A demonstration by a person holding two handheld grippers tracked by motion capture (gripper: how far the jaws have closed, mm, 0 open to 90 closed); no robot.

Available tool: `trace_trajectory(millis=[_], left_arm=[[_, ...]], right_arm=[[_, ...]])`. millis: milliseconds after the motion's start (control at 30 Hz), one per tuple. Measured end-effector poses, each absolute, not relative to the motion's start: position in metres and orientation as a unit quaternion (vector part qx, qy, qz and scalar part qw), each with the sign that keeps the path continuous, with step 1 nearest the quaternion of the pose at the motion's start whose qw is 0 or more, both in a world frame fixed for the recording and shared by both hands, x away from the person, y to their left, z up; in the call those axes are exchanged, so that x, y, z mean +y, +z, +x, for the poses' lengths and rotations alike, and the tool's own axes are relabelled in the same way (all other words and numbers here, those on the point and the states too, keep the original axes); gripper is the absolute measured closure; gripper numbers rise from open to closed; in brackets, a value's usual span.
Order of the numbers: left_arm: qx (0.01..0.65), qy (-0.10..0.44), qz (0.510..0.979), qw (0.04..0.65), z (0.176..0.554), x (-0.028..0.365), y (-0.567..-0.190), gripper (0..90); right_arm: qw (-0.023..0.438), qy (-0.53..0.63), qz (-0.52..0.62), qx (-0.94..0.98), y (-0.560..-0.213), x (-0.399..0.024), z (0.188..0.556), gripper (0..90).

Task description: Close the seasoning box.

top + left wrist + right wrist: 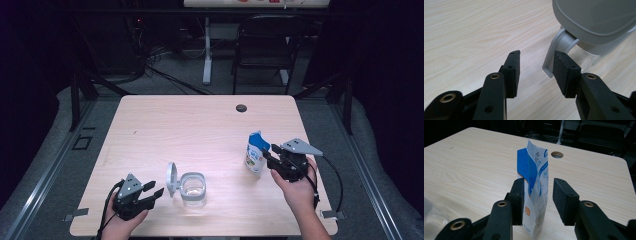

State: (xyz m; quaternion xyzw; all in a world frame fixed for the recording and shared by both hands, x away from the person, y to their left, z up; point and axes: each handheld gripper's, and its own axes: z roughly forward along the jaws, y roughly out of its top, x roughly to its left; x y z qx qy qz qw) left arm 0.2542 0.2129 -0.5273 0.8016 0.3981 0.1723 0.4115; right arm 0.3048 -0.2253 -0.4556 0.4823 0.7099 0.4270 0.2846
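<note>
Blue-and-white carton stands upright on the table, right side, near half; top is torn open; it sits between my right gripper jaws; left pad looks flush against the carton face, right pad stands clear with table showing in the gap; so jaws spread around it, not pinching. In the high view the carton is just left of my right gripper, tips level with its lower half.

Left side: clear container with hinged grey lid flipped up, near edge of table, centre-left; my left gripper sits just left of it, jaws spread, nothing between them. From the left gripper view, the lid is beyond the tips to the far right; the hinge tab sits just past my right pad; touching or not, cannot tell.
</note>
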Motion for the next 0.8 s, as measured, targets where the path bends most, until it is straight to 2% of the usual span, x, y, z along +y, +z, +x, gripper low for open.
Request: trace_trajectory(millis=[333, 533, 600, 800], left_arm=[[0.397, 0.172, 0.803, 0.41, 0.254, 0.213, -0.528, 58.3], [0.399, 0.172, 0.802, 0.411, 0.255, 0.213, -0.528, 58.4], [0.398, 0.172, 0.802, 0.41, 0.255, 0.213, -0.528, 58.4], [0.399, 0.172, 0.802, 0.41, 0.255, 0.214, -0.528, 58.4]], right_arm=[[0.279, 0.424, 0.483, 0.713, -0.458, -0.215, 0.317, 70.6], [0.283, 0.422, 0.485, 0.712, -0.457, -0.212, 0.32, 81.2], [0.283, 0.42, 0.486, 0.713, -0.456, -0.213, 0.321, 87.4], [0.274, 0.424, 0.484, 0.715, -0.455, -0.213, 0.321, 90.0]])
